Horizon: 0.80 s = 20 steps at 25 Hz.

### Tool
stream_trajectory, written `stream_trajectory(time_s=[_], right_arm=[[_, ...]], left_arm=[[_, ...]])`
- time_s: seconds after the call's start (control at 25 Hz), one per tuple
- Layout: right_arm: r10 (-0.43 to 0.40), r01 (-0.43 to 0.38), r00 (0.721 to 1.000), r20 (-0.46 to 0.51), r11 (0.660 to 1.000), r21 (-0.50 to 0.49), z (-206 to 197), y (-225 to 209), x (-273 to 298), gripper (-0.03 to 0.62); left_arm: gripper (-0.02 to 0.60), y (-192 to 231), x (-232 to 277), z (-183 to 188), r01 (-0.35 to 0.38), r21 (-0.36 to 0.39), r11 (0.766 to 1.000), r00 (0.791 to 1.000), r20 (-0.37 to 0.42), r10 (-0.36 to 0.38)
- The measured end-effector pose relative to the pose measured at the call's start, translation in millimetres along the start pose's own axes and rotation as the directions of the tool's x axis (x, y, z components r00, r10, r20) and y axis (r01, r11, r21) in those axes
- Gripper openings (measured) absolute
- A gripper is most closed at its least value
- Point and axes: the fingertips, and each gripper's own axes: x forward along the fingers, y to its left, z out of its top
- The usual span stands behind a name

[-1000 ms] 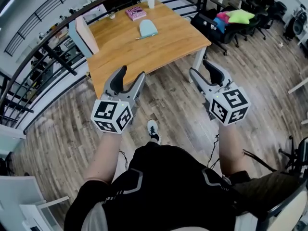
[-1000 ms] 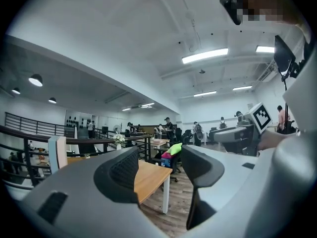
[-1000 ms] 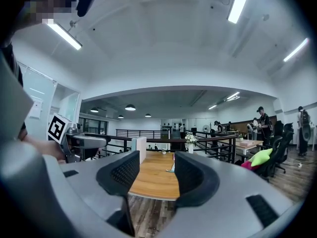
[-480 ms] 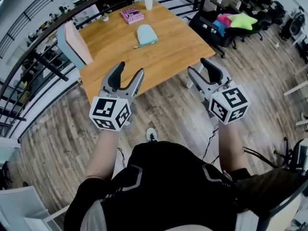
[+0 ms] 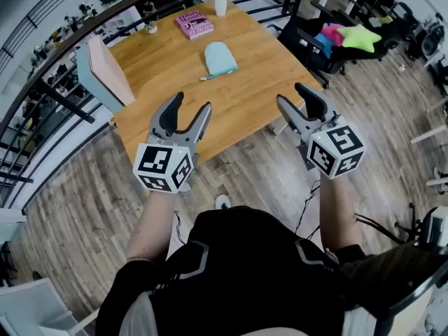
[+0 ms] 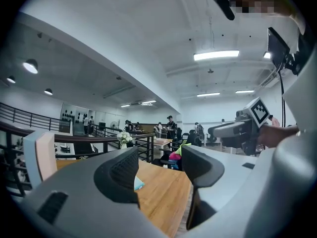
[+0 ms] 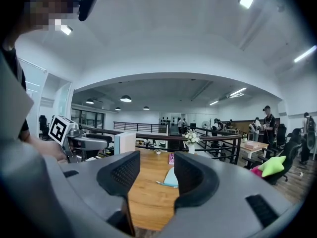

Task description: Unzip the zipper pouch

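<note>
Head view: two grippers, one desk (image 5: 161, 72), one pouch (image 5: 220, 59), one book (image 5: 195, 24) and one vase (image 5: 221, 2). The pouch lies flat toward the desk's far side, with bare wood all round it, well apart from both grippers. The left gripper (image 5: 191, 103) hangs over the desk's near edge and the right gripper (image 5: 292, 95) by its near right corner, above the floor (image 5: 84, 208). Both forearms reach forward side by side.

Left gripper view: the fingers (image 6: 119, 170) stand apart with nothing between them, and a sliver of the pouch shows beside one.

Right gripper view: the fingers are spread and empty, with the pouch far off in the gap.
</note>
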Motion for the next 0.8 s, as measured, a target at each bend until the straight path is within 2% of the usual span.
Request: stream_trajectory(time_s=[0.24, 0.44, 0.6, 0.8], right_arm=[[0.011, -0.011, 1.000, -0.017, 1.000, -0.021, 6.7, -3.0, 51.6, 0.224], [0.042, -0.043, 0.999, -0.020, 0.999, -0.030, 7.5, -10.6, 79.3, 0.222], [0.089, -0.089, 0.996, 0.000, 0.996, -0.016, 5.8, -30.5, 108.1, 0.221], [0.187, -0.187, 0.982, 0.022, 0.982, -0.006, 10.0, -67.2, 153.2, 0.216]], left_arm=[[0.287, 43.8, 22.4, -4.6, 0.013, 0.003, 1.000, 1.000, 0.003, -0.013], [0.285, 65.4, 33.7, -4.2, -0.019, -0.006, 1.000, 1.000, 0.011, 0.019], [0.286, 81.3, 53.9, -9.6, -0.075, -0.014, 0.997, 0.997, -0.003, 0.075], [0.285, 96.9, 88.5, -7.1, -0.154, -0.020, 0.988, 0.988, -0.023, 0.154]])
